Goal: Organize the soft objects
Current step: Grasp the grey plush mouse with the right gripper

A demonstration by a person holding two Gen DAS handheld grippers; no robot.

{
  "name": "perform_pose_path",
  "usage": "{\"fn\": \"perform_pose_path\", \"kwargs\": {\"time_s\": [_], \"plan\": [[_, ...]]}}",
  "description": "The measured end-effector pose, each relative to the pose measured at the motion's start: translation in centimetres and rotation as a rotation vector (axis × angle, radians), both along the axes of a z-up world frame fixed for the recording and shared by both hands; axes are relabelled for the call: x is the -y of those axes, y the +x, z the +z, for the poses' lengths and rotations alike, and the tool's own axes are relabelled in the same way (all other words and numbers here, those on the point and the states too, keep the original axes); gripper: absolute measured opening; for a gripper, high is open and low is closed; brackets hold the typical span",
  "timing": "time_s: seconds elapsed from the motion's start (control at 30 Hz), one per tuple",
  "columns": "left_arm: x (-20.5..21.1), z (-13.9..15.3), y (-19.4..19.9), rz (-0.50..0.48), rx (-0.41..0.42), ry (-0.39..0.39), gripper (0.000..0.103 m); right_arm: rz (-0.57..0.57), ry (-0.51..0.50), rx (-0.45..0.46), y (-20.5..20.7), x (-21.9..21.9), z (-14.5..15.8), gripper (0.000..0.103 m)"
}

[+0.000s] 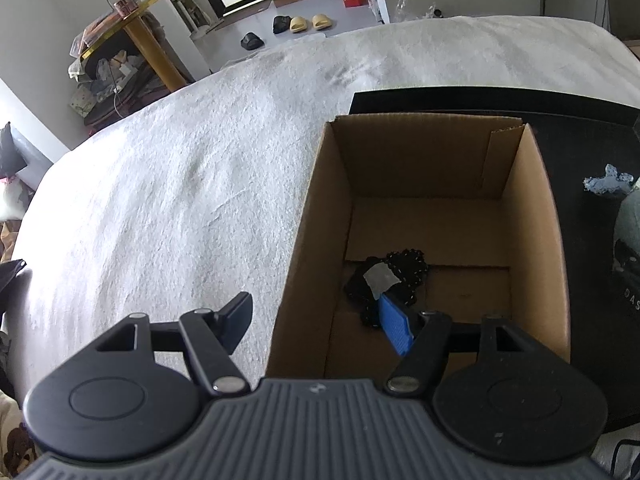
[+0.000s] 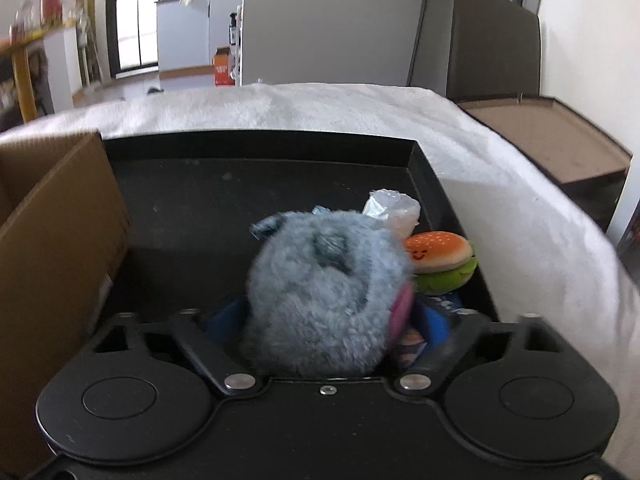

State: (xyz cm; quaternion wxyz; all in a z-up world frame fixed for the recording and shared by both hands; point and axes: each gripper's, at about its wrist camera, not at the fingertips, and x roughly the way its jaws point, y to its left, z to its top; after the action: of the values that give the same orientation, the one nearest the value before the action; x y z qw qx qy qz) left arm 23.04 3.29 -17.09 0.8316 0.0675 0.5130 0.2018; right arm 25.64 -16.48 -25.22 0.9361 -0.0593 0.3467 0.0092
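Sorting is at the pick-up step: the right gripper (image 2: 326,316) straddles a fluffy blue-grey plush toy (image 2: 320,288) lying in the black tray (image 2: 224,148), with a blue pad on either flank of it. Motion blur hides whether the pads actually press the fur, so I cannot tell if the grip is made. Just beside the plush lie a small burger plush (image 2: 440,260) and a crumpled clear plastic bag (image 2: 394,210), both also in the tray. The left gripper (image 1: 320,320) stands open and empty, its 2 fingers astride the near left wall of the cardboard box (image 1: 312,208), 1 inside and 1 outside over the white blanket (image 1: 160,184). Only 1 item, a black knitted piece (image 1: 384,284) with a grey tag, lies on the box floor, so most of the task seems to remain. Next, the right jaws likely need a firm squeeze on the plush, a lift clear of the tray rim, then a carry leftward over the box wall; the left gripper could steady the box.
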Motion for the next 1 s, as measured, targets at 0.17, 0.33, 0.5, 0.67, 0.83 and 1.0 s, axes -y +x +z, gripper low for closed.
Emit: {"fn": "perform_pose_path", "kwargs": {"time_s": [0.17,0.33,0.5,0.67,0.83,1.0], "plan": [[-0.4,0.6,-0.7,0.013,0.022,-0.017,0.068,0.005,0.007,0.004,-0.6,0.5,0.5,0.065],[-1.1,1.5,-1.7,0.029,0.051,-0.051,0.068,0.023,0.051,0.003,-1.4,1.1,2.5,0.064],[-1.9,2.8,-2.3,0.051,0.062,-0.078,0.068,0.026,0.108,0.000,-2.0,1.4,4.5,0.064],[-2.1,3.9,-2.9,0.008,0.066,-0.054,0.068,0.026,0.133,0.011,-2.8,1.4,6.7,0.064],[-3.4,4.2,-3.0,-0.008,0.067,-0.103,0.068,0.042,0.153,0.021,-3.3,1.0,8.5,0.064],[-4.5,3.7,-3.2,-0.012,0.073,-0.134,0.068,0.074,0.167,0.036,-3.6,0.3,10.2,0.064]]}}
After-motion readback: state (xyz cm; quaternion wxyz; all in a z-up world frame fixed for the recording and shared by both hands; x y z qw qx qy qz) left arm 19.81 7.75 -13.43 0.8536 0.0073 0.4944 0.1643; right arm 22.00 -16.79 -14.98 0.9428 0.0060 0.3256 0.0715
